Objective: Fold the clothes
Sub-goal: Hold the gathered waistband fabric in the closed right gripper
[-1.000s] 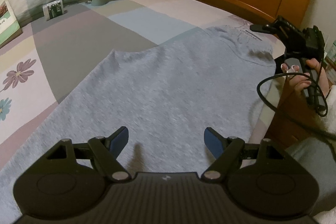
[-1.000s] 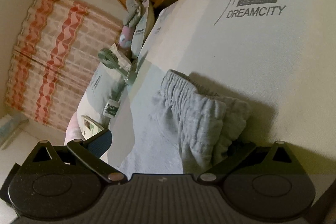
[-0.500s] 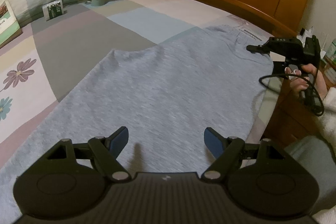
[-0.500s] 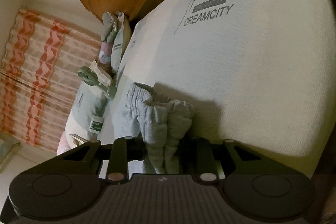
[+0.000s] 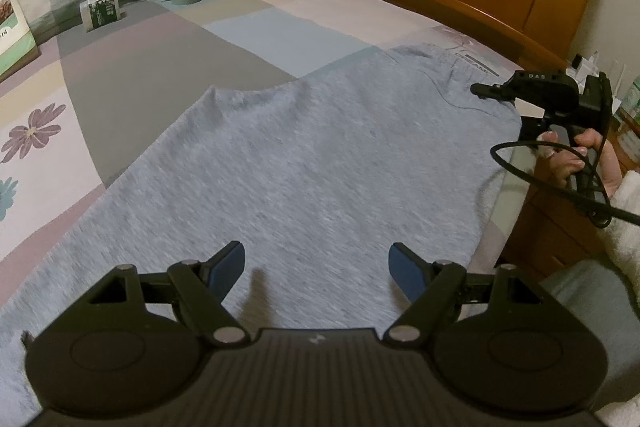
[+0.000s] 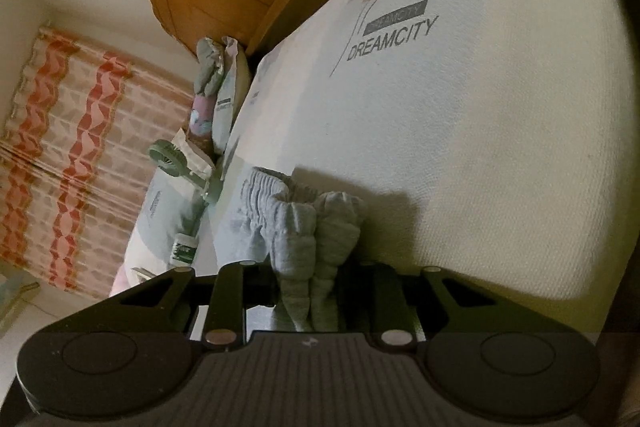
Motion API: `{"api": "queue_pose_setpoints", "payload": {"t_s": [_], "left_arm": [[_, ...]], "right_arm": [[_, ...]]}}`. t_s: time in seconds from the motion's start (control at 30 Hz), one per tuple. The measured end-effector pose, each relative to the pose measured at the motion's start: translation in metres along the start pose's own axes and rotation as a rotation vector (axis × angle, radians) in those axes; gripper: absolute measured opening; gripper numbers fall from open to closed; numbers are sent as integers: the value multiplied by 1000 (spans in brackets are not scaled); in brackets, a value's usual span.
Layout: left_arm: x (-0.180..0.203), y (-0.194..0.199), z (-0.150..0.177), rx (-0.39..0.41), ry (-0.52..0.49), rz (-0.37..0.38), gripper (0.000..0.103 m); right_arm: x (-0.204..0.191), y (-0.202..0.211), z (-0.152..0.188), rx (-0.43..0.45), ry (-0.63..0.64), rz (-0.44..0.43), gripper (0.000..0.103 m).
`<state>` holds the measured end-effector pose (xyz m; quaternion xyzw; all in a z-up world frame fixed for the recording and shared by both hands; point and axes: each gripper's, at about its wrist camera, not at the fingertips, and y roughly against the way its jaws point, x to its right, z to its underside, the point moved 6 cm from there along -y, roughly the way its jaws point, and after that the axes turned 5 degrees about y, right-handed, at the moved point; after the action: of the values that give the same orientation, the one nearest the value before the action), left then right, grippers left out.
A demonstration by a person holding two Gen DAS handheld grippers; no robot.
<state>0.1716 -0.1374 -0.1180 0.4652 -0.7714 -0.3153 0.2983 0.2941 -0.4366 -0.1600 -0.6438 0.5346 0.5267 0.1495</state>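
So the right claw (image 6: 308,291) goes from wide open to pinching the bunched elastic waistband (image 6: 304,227) of the grey pants (image 5: 320,163), cloth squeezed right between its pads. Left claw (image 5: 318,265) hasn't budged, spread above the fabric, gripping nothing. Looks ready for lifting that corner over.

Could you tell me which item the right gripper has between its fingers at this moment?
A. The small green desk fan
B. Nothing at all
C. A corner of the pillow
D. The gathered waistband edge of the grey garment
D: in the right wrist view the right gripper is pinched on the bunched waistband of the grey garment, with folds of cloth squeezed between its fingers.
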Motion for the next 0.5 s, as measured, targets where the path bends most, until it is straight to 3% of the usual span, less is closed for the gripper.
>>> {"api": "queue_pose_setpoints", "payload": {"t_s": [0.5], "left_arm": [[-1,-3,2,-10,15,5,79]], "right_arm": [[1,-1,1,22,-4,3,26]]}}
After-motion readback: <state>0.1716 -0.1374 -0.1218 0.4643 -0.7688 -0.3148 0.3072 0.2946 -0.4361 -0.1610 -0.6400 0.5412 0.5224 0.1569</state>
